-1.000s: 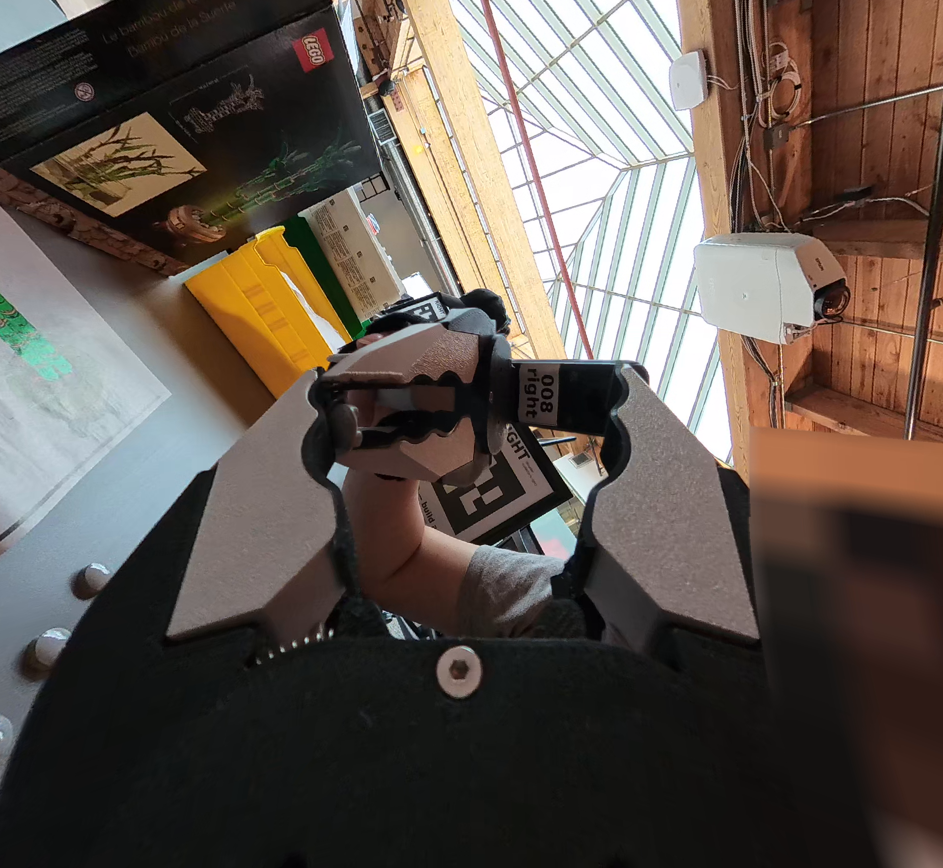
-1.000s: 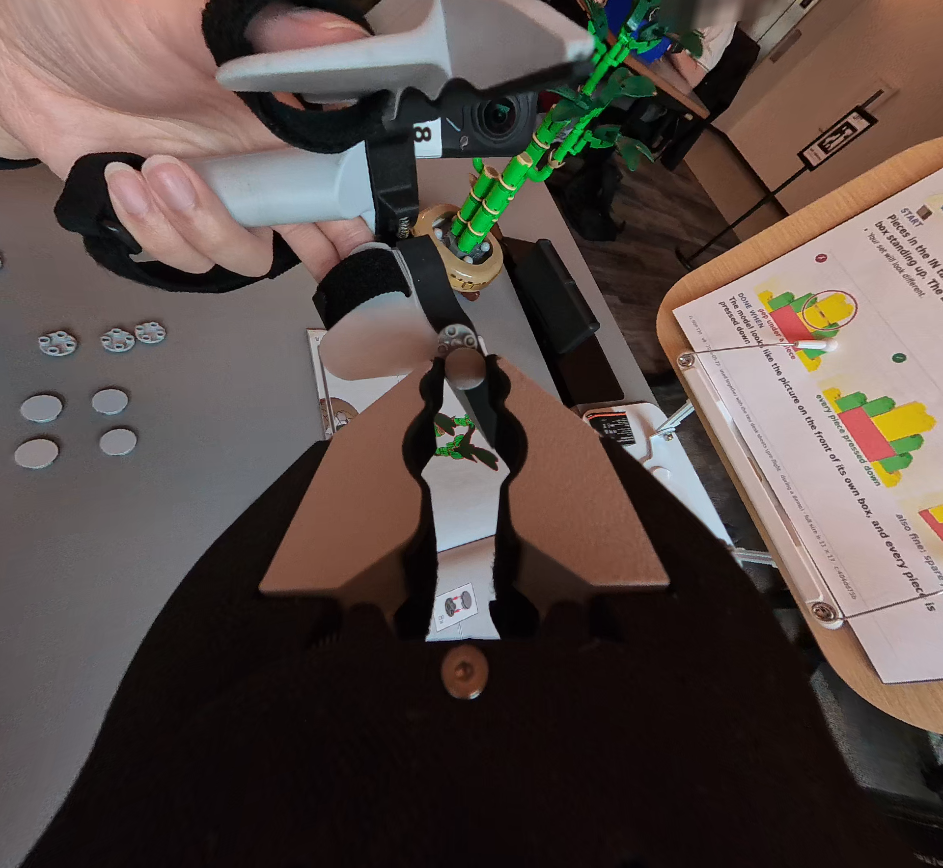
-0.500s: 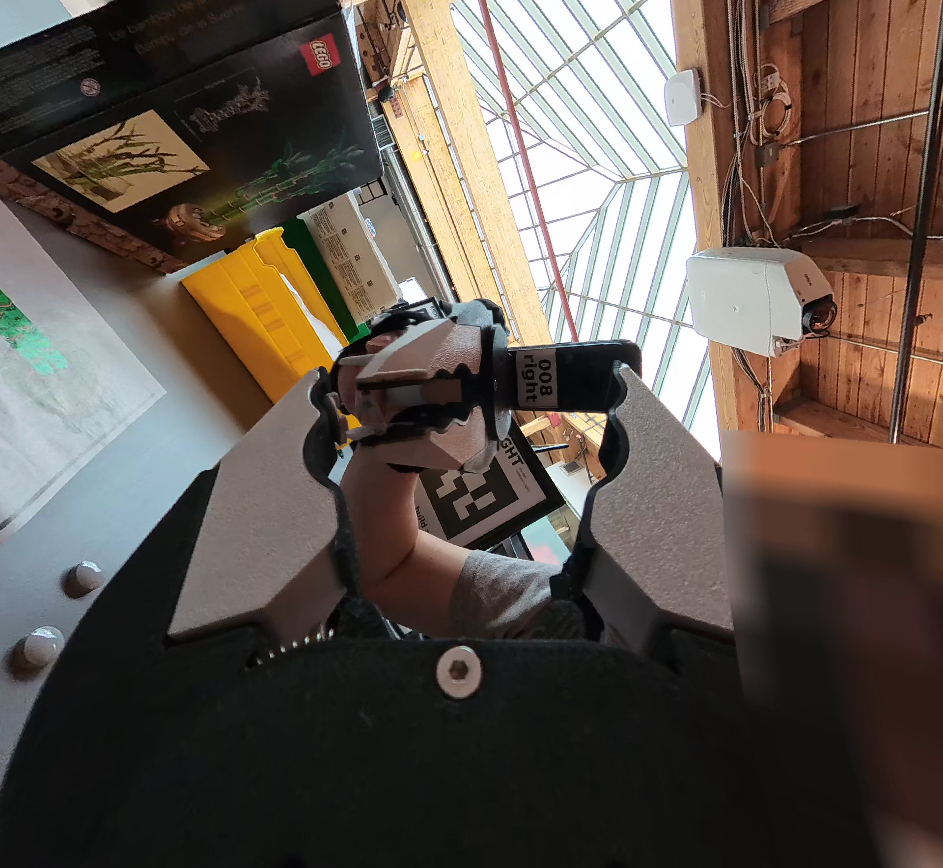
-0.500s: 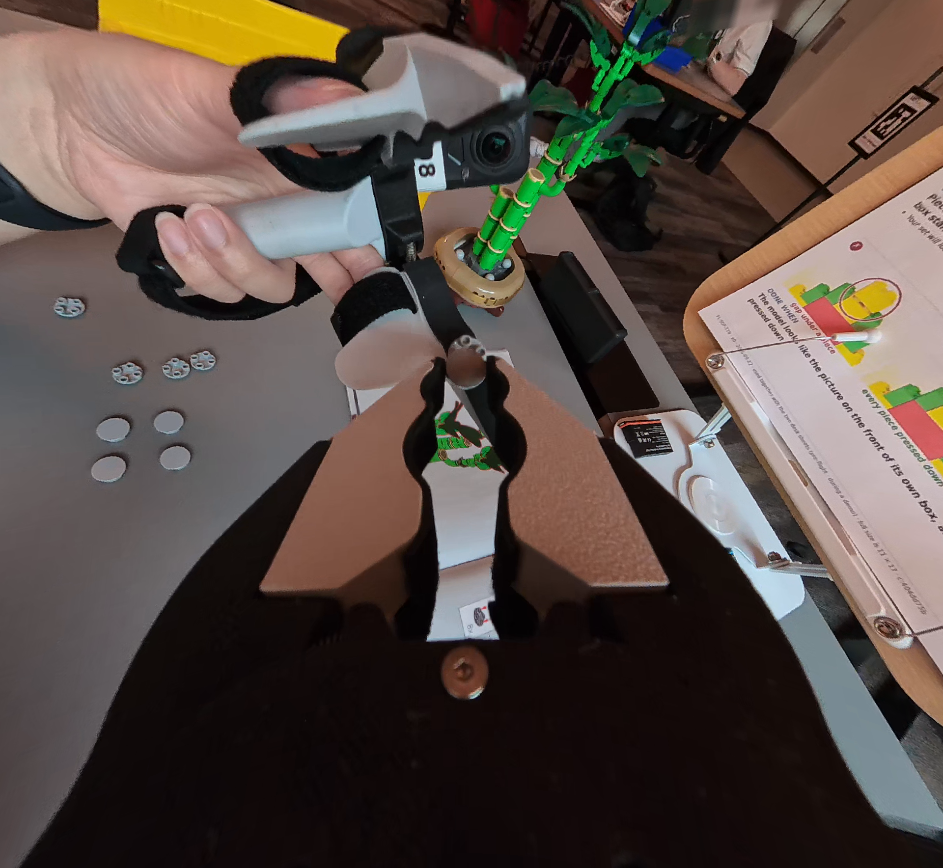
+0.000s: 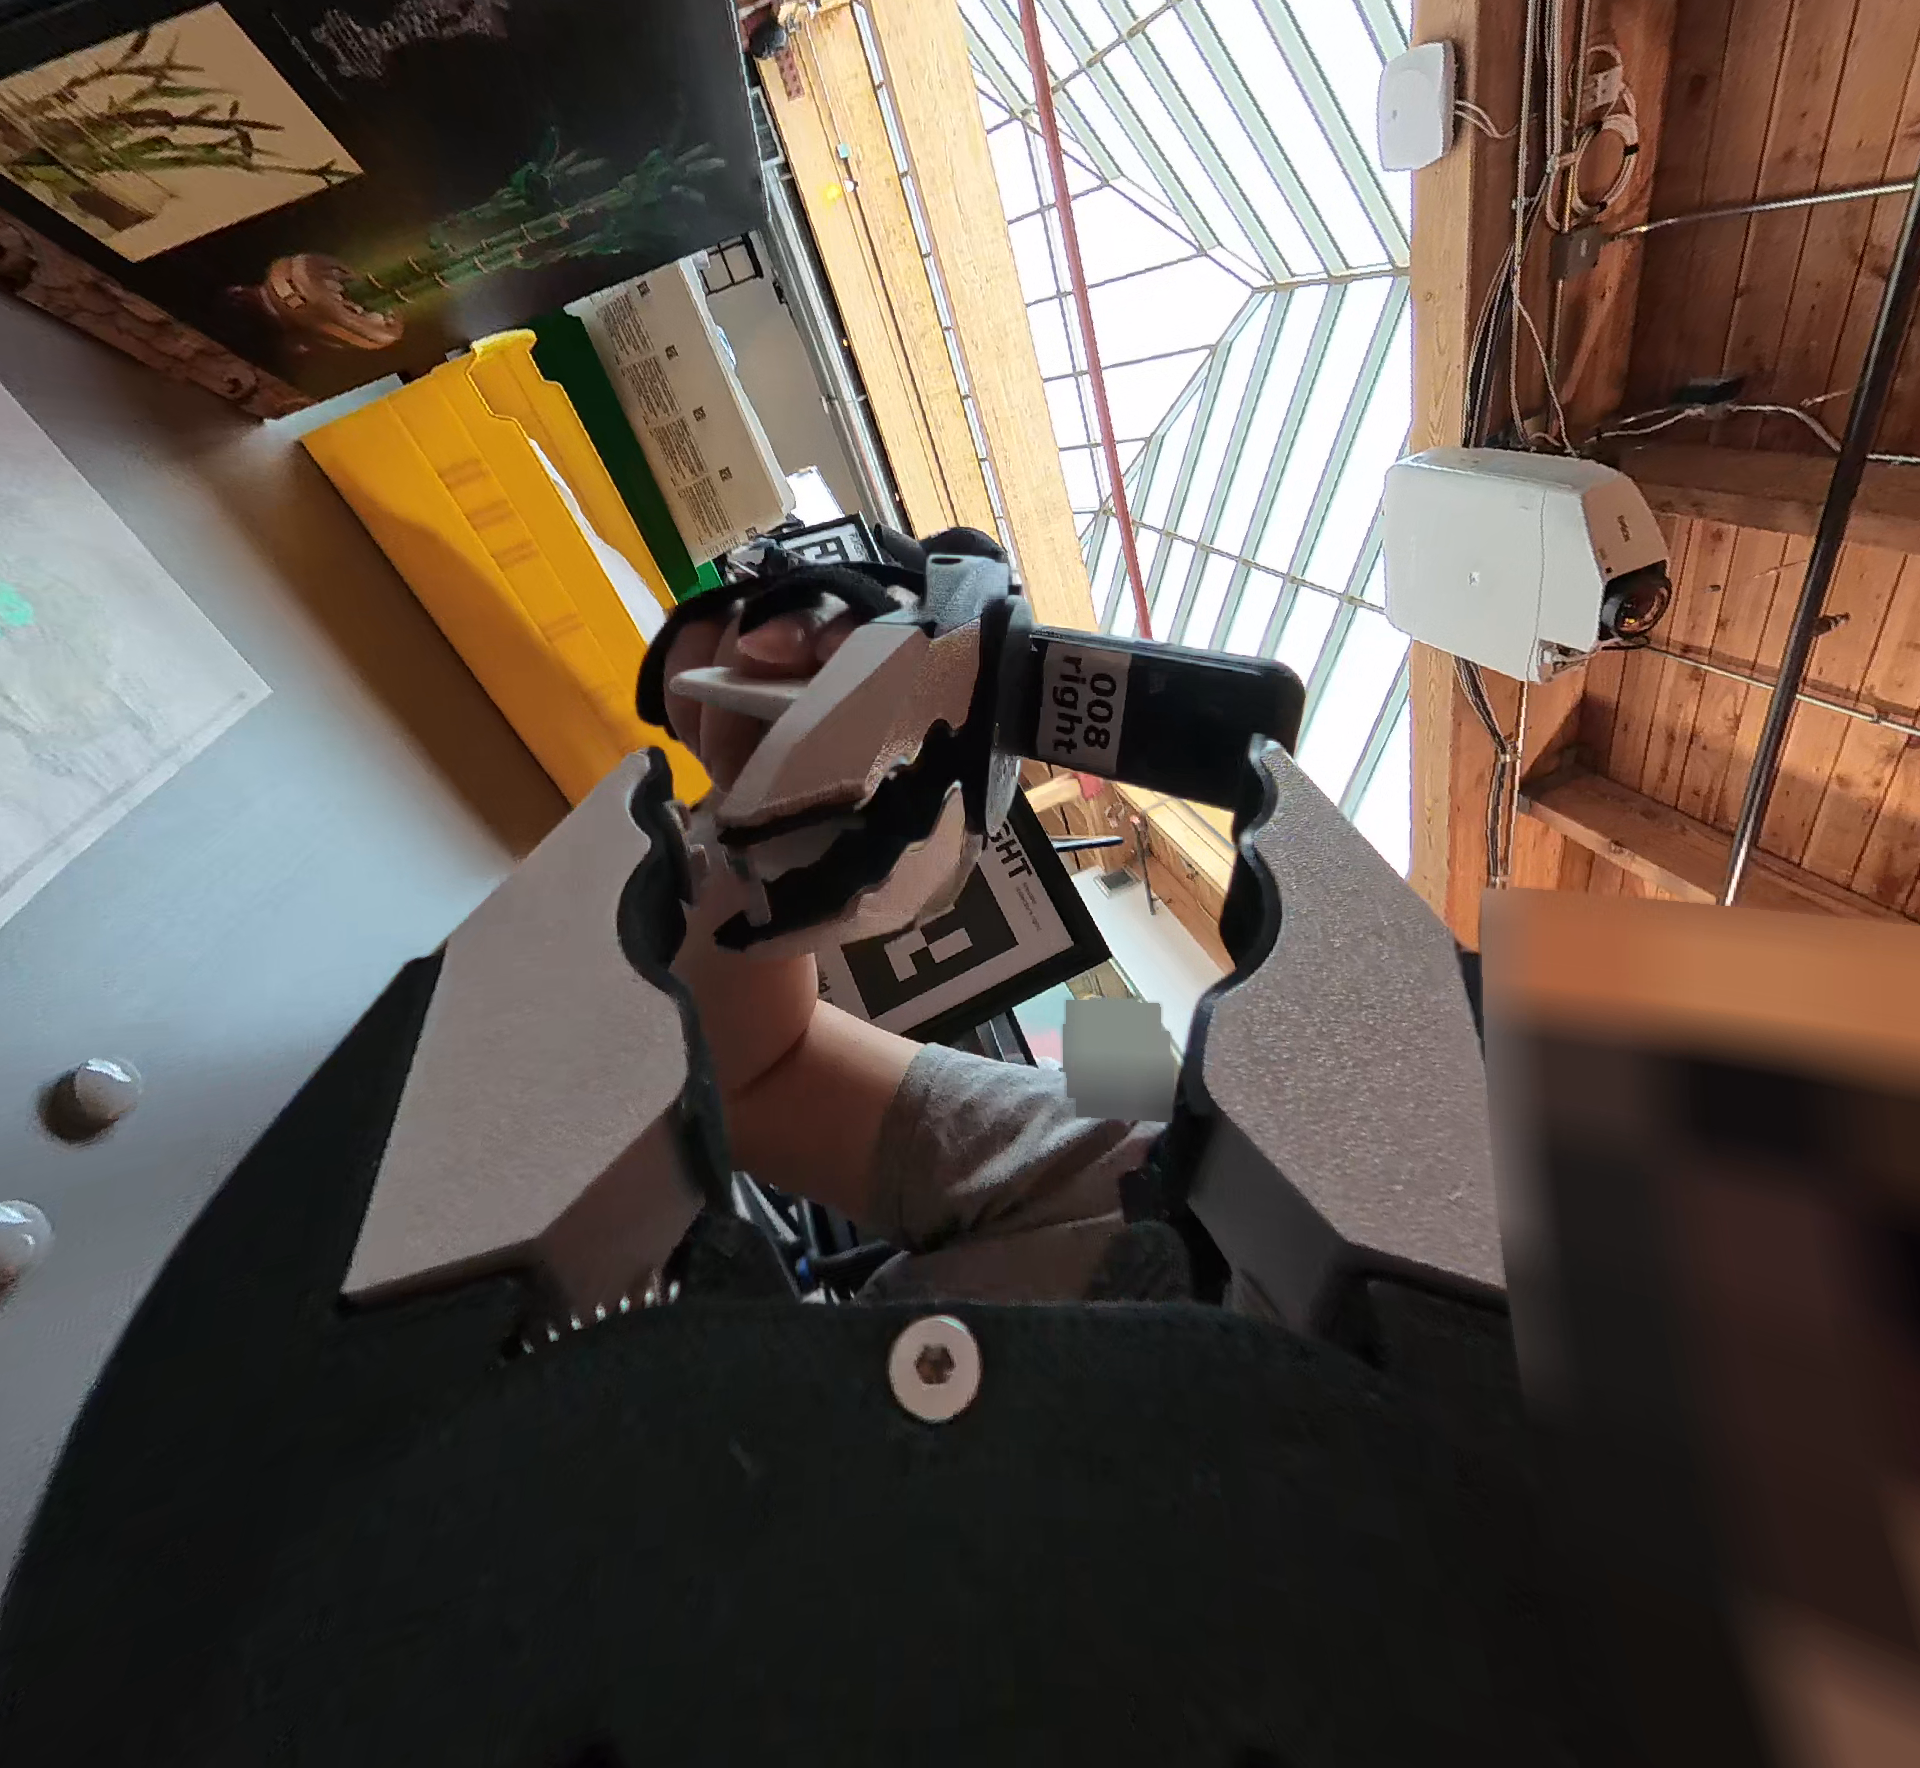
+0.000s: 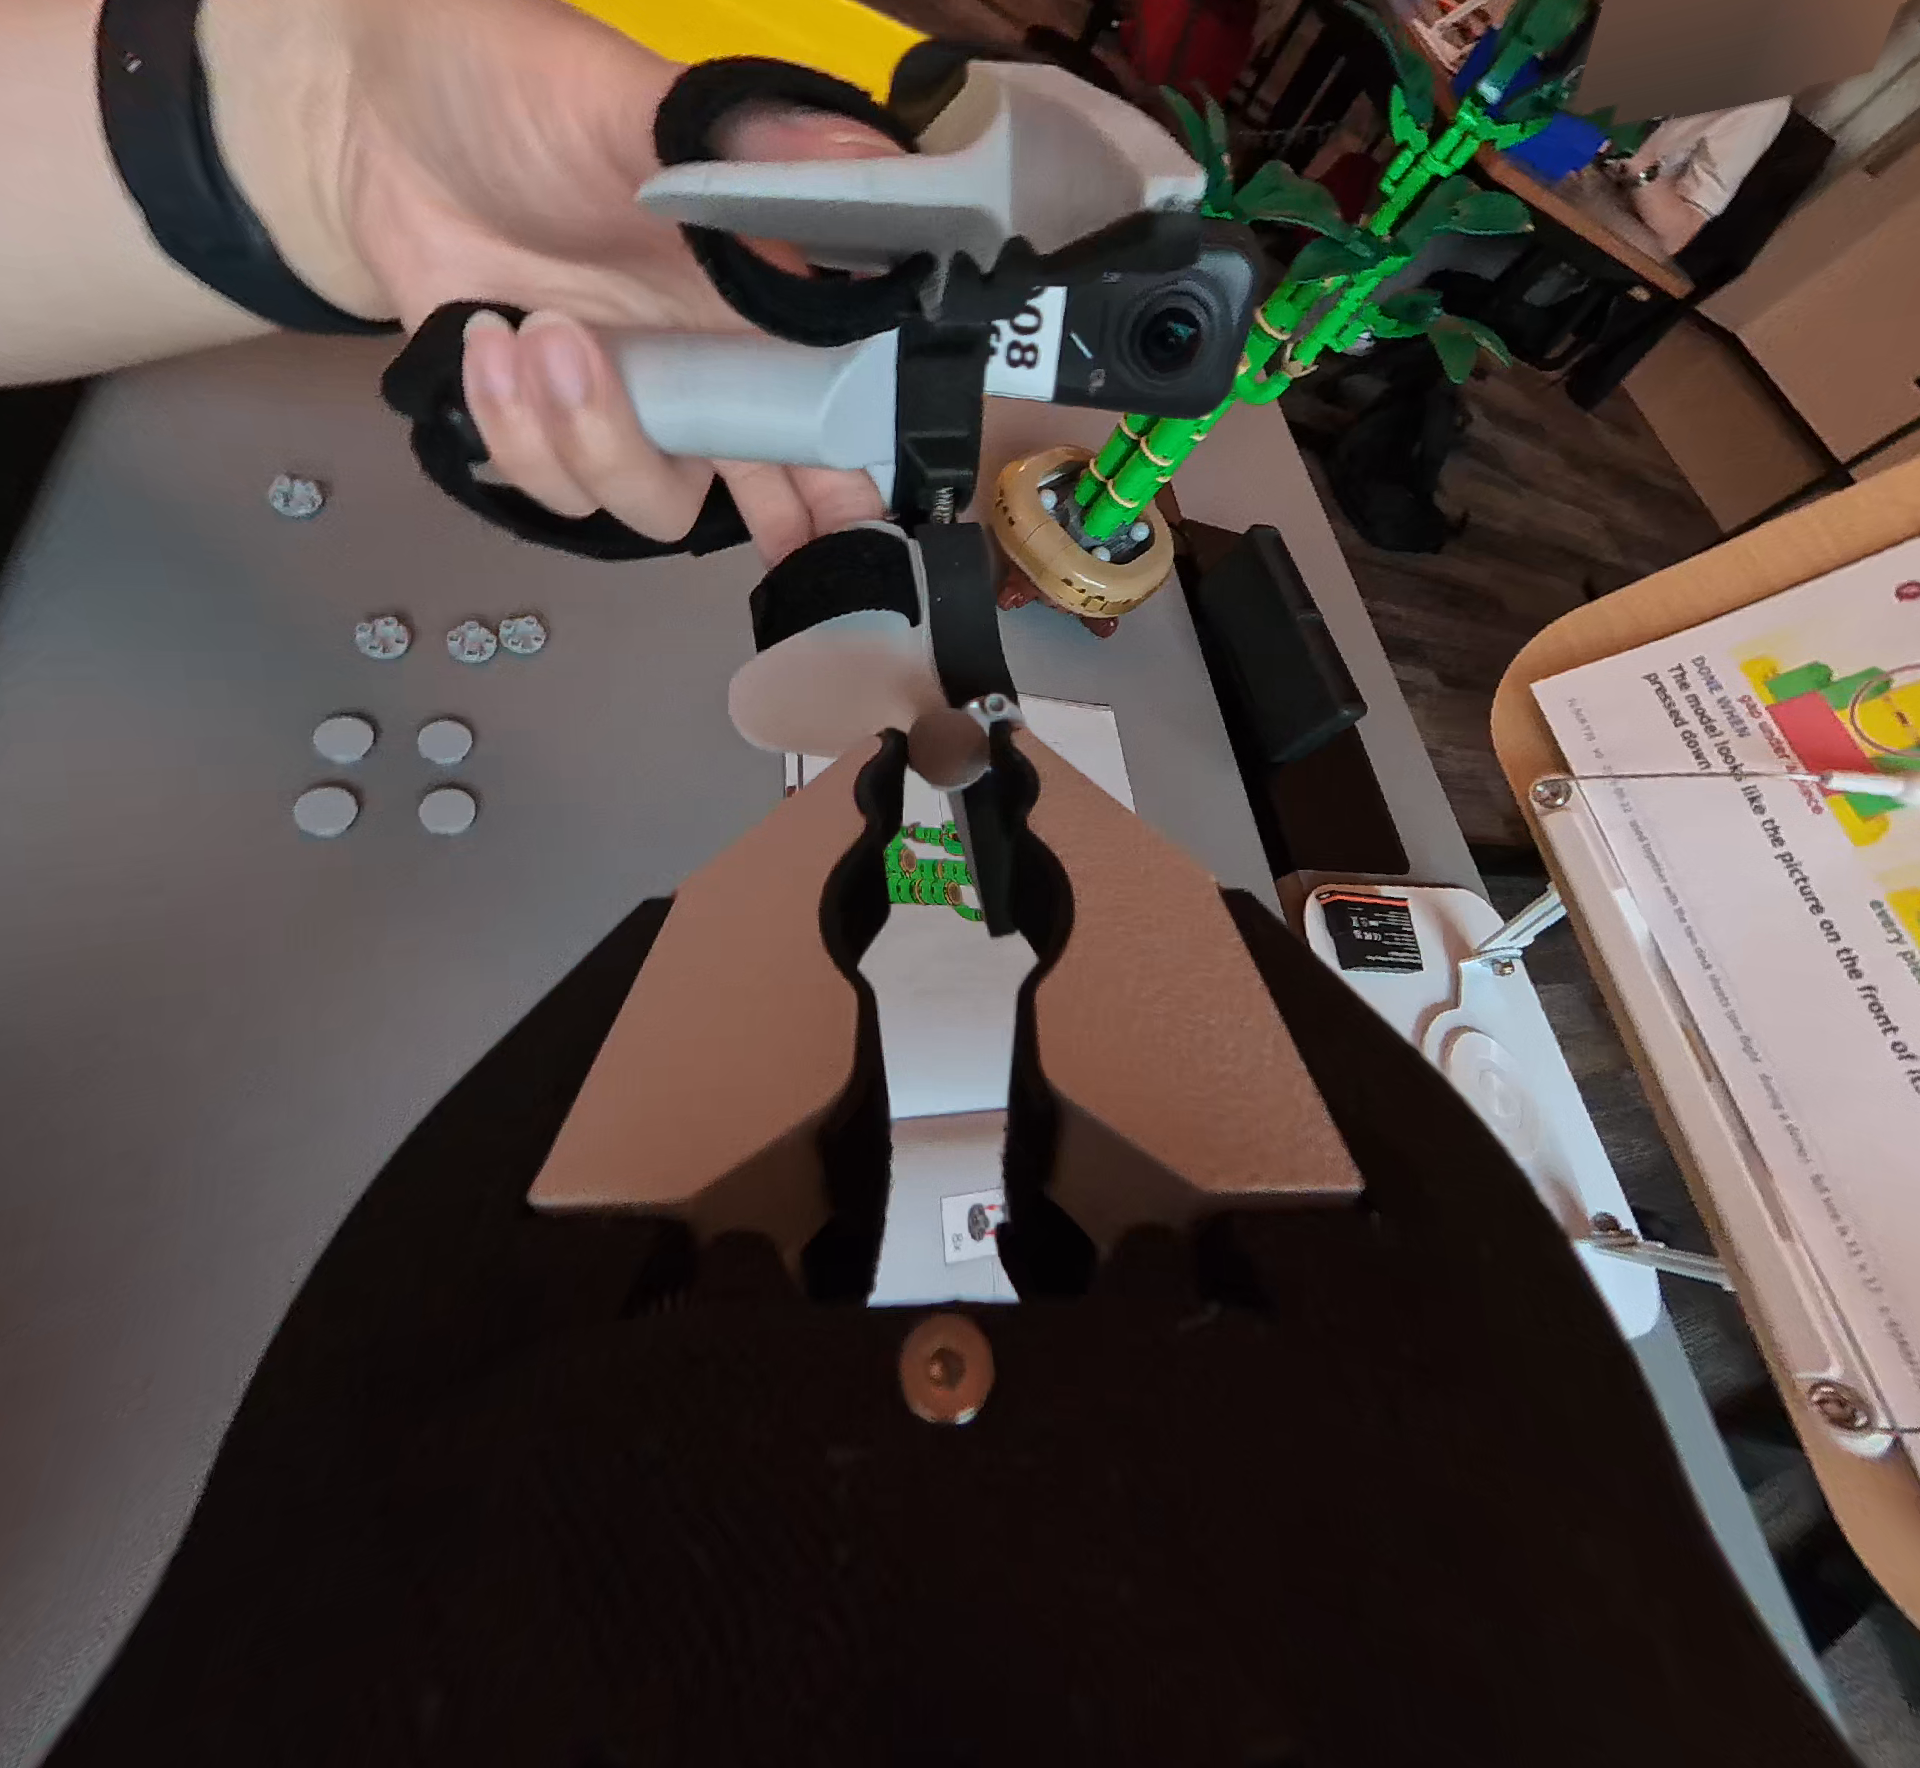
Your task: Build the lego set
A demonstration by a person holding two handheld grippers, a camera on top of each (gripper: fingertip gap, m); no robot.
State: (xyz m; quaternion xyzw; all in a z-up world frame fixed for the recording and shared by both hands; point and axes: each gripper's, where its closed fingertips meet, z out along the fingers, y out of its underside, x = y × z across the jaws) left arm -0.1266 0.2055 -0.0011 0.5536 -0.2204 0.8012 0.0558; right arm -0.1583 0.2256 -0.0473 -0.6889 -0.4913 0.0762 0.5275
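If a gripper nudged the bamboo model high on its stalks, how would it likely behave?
The bamboo model would probably tip: its tall stalks lean well past the small round tan pot. The leafy upper segments look thin and jointed, so they may flex or pop apart. It seems light enough to slide on the smooth grey table.

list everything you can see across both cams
green brick bamboo model in a tan round pot: 1, table's far side
flat grey round tiles: 4, table left
grey toothed round pieces: 4, beyond the tiles
white instruction booklet: 1, under the right gripper
yellow plastic bin: 1, table edge
black set box: 1, beside the bin
white projector: 1, ceiling
left hand-held gripper: open, empty
right hand-held gripper: shut on small grey round piece
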